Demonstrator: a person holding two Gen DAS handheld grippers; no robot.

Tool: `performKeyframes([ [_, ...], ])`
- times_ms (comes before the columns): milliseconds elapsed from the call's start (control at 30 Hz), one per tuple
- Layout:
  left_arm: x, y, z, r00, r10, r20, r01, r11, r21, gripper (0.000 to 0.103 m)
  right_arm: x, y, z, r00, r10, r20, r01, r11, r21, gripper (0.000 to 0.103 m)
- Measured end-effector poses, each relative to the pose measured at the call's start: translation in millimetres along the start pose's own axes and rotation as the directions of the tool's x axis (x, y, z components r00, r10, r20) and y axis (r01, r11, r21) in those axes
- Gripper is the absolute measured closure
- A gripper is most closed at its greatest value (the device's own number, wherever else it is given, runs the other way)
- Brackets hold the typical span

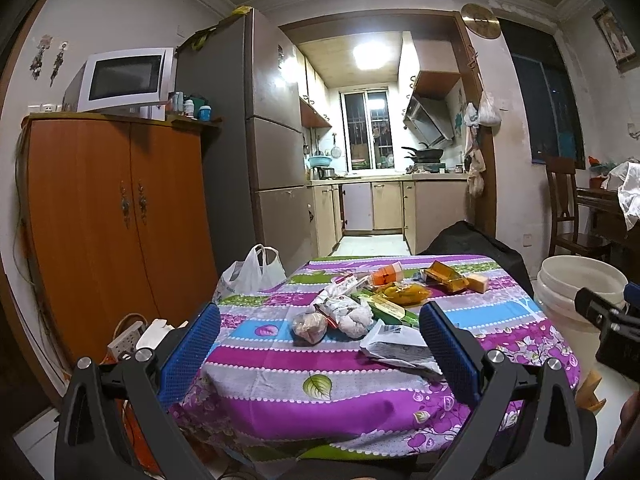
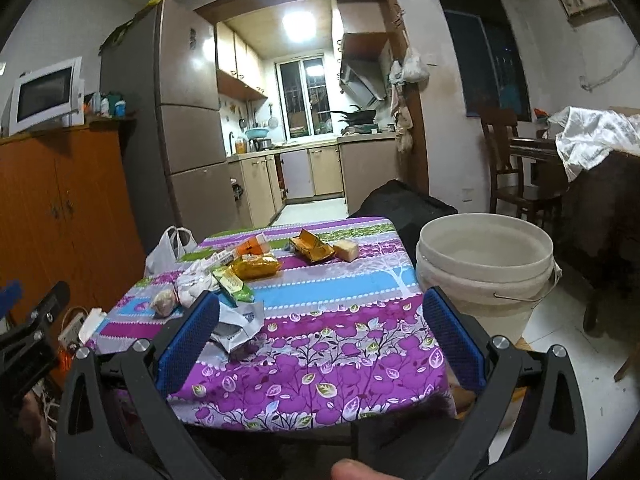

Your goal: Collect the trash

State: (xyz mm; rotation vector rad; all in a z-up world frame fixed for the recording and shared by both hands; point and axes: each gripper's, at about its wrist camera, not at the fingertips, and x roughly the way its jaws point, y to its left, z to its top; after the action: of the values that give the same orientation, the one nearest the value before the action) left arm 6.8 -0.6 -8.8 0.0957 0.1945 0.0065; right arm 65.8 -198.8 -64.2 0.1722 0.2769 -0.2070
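Left wrist view: our left claw point(image 1: 320, 354) hangs wide open over the near edge of the surface point(image 1: 280, 392), its blue pads well apart and gripping nothing. We take the white bucket point(image 1: 576, 292) as our landmark; it stands on the floor just beside the right edge of the surface. The trash lies on the purple patterned cloth, to the left of the bucket. Nearest us is a crumpled white paper wrapper point(image 1: 396, 346), and left of it a small clear bag with brownish contents point(image 1: 309, 326) touching a wad of white wrappers point(image 1: 348, 312). Beyond those are a green packet point(image 1: 386, 308), a yellow snack bag point(image 1: 404, 294), an orange carton point(image 1: 386, 274) and a torn golden box point(image 1: 446, 276), the last closest to the bucket among the far items.

In the right wrist view our right claw point(image 2: 320, 338) is likewise spread wide with nothing in it, its right pad lined up in front of the bucket point(image 2: 484, 264) and its left pad overlapping the crumpled paper wrapper point(image 2: 240, 326). A white plastic bag point(image 2: 170, 250) sits off the far side of the surface from the bucket.
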Motion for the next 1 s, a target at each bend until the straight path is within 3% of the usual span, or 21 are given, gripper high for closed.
performKeyframes([
  [400,8,-2,-1,0.999,-0.011,-0.033,0.011,1.000,-0.001,0.004,3,5,3,1.000,0.008,-0.013,-0.008,1.000,-0.020,0.005],
  [500,25,6,2,0.999,-0.020,-0.047,0.019,1.000,-0.019,0.004,12,13,14,1.000,-0.006,-0.018,0.005,0.998,-0.057,0.005],
  [633,70,28,5,0.996,0.009,-0.087,-0.004,0.999,0.051,0.004,29,26,18,0.999,-0.008,-0.049,0.003,0.994,-0.107,0.005],
  [833,130,89,-6,0.974,0.007,-0.225,-0.010,1.000,-0.012,0.004,62,43,4,0.984,0.087,-0.155,-0.106,0.987,-0.118,0.005],
  [1000,160,101,-20,0.956,-0.055,-0.288,0.066,0.997,0.030,0.004,93,62,-10,0.953,0.135,-0.270,-0.188,0.965,-0.183,0.005],
])
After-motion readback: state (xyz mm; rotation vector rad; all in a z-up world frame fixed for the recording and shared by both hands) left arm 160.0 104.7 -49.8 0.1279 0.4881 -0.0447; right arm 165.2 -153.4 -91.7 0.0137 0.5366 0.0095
